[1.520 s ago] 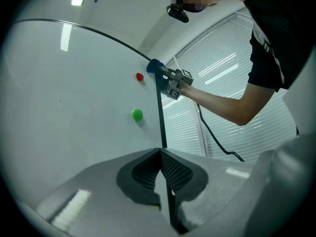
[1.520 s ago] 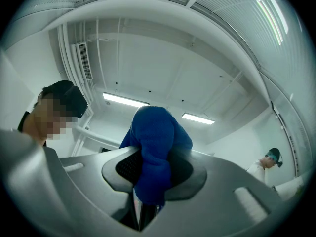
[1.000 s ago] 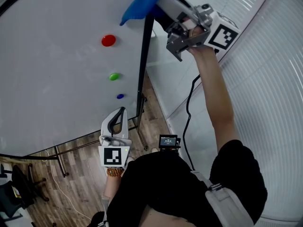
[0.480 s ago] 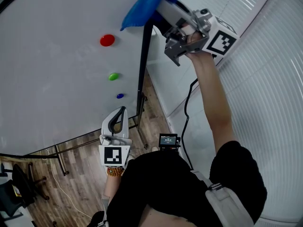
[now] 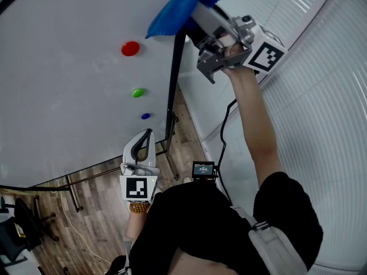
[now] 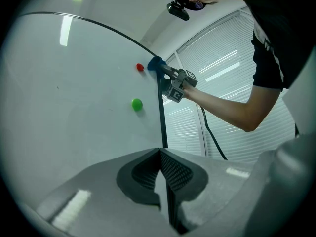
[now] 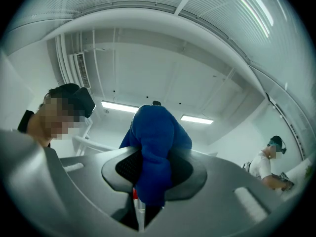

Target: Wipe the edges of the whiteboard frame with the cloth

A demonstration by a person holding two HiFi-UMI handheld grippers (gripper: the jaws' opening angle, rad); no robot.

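Observation:
The whiteboard [image 5: 69,96] fills the left of the head view, its black frame edge [image 5: 174,79] running down the right side. My right gripper [image 5: 194,7] is raised to the top of that edge, shut on a blue cloth [image 5: 180,6] that drapes over the frame. In the right gripper view the cloth [image 7: 155,142] bulges out between the jaws. The left gripper [image 5: 148,135] hangs low near the board's bottom corner, shut and empty. From the left gripper view I see the frame edge [image 6: 162,112], the cloth [image 6: 156,63] and the right gripper [image 6: 174,79] high up.
Red [image 5: 130,48], green [image 5: 137,93] and blue [image 5: 145,116] magnets sit on the board near the edge. The stand's legs [image 5: 171,166], a black cable [image 5: 226,133] and a small screen device [image 5: 203,169] lie below. A person [image 7: 266,164] stands further off.
The right gripper and cloth have shifted slightly rightward at the top of the frame edge. The left gripper has stayed still.

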